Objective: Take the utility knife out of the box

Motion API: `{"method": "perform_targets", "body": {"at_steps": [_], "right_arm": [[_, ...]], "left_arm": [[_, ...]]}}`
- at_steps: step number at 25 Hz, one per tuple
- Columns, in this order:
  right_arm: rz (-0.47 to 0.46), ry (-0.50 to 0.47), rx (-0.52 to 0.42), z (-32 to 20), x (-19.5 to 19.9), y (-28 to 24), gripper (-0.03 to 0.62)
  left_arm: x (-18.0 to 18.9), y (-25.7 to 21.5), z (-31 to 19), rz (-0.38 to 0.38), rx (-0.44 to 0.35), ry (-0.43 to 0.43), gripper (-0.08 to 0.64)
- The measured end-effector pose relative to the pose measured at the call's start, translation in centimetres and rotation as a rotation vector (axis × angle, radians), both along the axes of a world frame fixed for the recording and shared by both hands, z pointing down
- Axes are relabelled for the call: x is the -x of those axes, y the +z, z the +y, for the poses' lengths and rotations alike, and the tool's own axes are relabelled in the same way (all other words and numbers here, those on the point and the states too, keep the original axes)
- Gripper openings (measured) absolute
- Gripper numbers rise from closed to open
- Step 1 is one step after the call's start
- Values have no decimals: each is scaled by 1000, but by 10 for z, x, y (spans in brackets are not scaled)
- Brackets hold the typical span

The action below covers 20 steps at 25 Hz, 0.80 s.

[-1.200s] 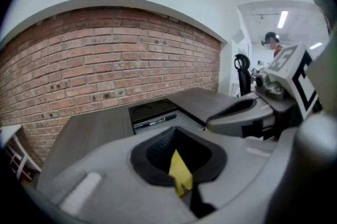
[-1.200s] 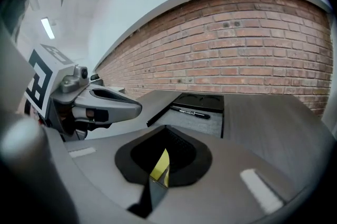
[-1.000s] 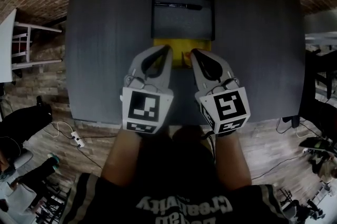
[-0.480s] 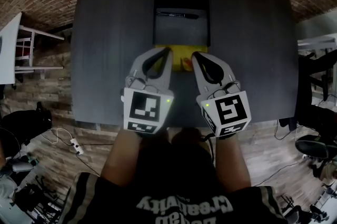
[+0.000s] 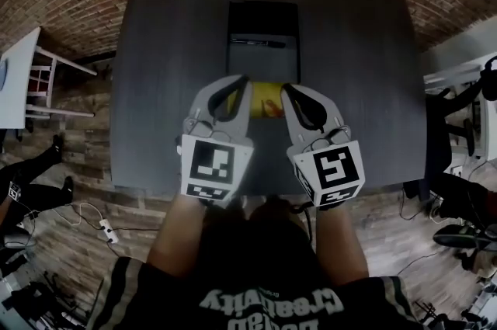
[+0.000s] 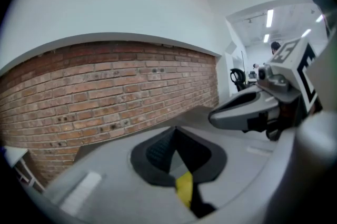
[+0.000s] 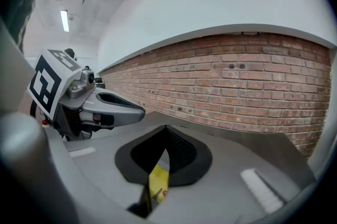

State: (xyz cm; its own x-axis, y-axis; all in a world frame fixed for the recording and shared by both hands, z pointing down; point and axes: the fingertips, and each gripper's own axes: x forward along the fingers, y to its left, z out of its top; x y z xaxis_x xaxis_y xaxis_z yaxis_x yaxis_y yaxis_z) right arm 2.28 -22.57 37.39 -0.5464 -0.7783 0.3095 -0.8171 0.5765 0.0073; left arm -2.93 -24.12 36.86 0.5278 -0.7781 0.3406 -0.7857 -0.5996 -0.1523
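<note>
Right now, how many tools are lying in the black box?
1: a slim dark tool lies crosswise in the black box on the table. Its dark far half could hide more.

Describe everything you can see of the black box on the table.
The black box lies open on the dark grey table, midway across, toward its far edge. Its far half looks black, its near half a matt grey panel. A slim dark utility knife lies crosswise where they meet. A yellow item sits by its near edge; contact is unclear.

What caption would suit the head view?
Left gripper and right gripper above a table, before the box holding a utility knife.
</note>
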Motion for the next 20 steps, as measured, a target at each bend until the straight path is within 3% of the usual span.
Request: {"method": "perform_targets", "body": {"at_steps": [20], "right_arm": [[25,25,-189,33,-10,-85,6]], "left_arm": [[-5,-83,37,21,-147,15,3]]}}
